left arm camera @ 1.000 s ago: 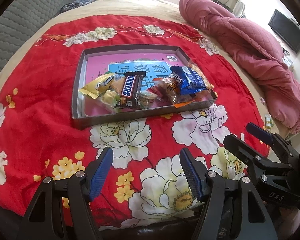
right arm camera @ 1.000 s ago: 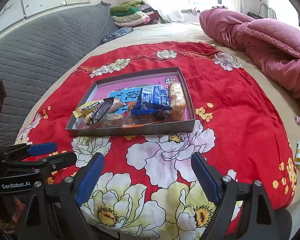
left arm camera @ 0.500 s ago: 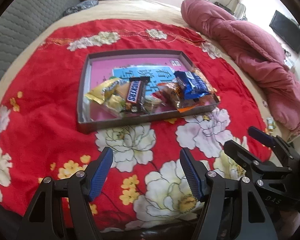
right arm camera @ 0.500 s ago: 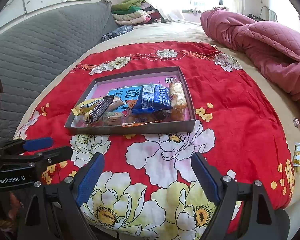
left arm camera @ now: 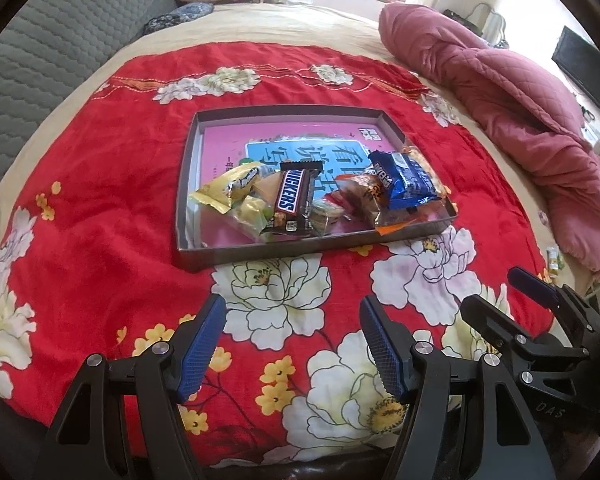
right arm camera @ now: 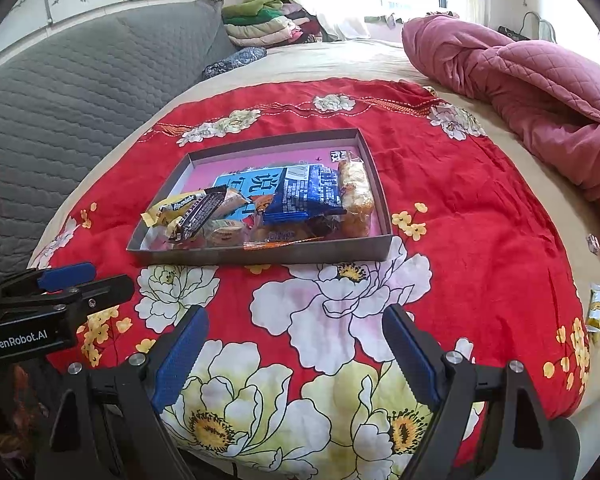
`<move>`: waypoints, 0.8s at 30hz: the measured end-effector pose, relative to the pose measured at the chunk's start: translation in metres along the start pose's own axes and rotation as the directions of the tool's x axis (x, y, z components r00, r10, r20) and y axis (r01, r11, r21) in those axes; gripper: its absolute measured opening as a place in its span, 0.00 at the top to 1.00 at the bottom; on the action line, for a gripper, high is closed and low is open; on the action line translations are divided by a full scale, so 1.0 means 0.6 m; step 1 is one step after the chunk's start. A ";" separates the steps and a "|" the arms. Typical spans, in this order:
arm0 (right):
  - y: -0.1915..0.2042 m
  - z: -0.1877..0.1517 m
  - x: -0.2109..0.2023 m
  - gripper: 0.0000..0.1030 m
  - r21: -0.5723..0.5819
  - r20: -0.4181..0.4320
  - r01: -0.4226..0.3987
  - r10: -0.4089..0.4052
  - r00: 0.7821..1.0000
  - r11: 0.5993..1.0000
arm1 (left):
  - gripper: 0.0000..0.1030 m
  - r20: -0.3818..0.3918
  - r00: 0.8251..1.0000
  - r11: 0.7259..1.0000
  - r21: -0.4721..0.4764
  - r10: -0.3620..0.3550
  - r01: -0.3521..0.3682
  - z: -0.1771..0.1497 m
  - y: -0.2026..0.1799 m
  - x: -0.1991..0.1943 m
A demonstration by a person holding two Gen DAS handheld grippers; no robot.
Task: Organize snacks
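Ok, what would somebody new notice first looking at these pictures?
Probably the bright red floral blanket spread over the bed, with a shallow grey box in its middle holding a heap of snacks, a Snickers bar on top. Near the bottom, the left gripper and right gripper stand open and empty.

Wrapped snacks [left arm camera: 300,200] lie heaped at the near end of a shallow grey tray [left arm camera: 188,184] (pink-lined).
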State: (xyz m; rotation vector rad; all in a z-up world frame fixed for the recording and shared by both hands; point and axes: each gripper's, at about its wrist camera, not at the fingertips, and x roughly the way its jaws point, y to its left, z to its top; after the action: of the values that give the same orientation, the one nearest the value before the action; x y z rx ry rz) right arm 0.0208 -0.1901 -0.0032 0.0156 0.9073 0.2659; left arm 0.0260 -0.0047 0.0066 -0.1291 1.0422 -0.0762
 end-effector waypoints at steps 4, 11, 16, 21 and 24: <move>0.001 0.000 0.000 0.15 0.000 0.000 0.000 0.000 1.000 1.000 | 0.31 0.001 1.000 1.000 0.013 -0.006 0.006 -0.001 -0.005 -0.001; 0.001 0.000 0.000 0.15 0.000 0.000 0.001 -0.001 1.000 1.000 | 0.31 0.005 1.000 1.000 0.022 0.006 -0.006 -0.001 -0.008 -0.002; 0.001 0.000 0.001 0.15 0.001 -0.002 0.001 -0.001 1.000 1.000 | 0.31 -0.005 1.000 1.000 0.016 0.014 -0.014 -0.002 -0.007 0.004; -0.002 -0.003 0.008 0.15 0.005 -0.003 -0.001 0.001 1.000 1.000 | 0.31 0.007 0.998 0.997 -0.045 0.061 -0.060 0.001 0.013 0.008; -0.007 -0.003 0.018 0.15 0.009 -0.003 -0.002 0.002 1.000 1.000 | 0.31 0.013 0.997 0.992 -0.110 0.070 -0.068 0.005 0.040 0.017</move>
State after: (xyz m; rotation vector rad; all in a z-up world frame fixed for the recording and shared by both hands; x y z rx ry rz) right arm 0.0269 -0.1918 -0.0133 0.0245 0.9119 0.2636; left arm 0.0340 0.0182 -0.0040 -0.1929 1.0330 0.0451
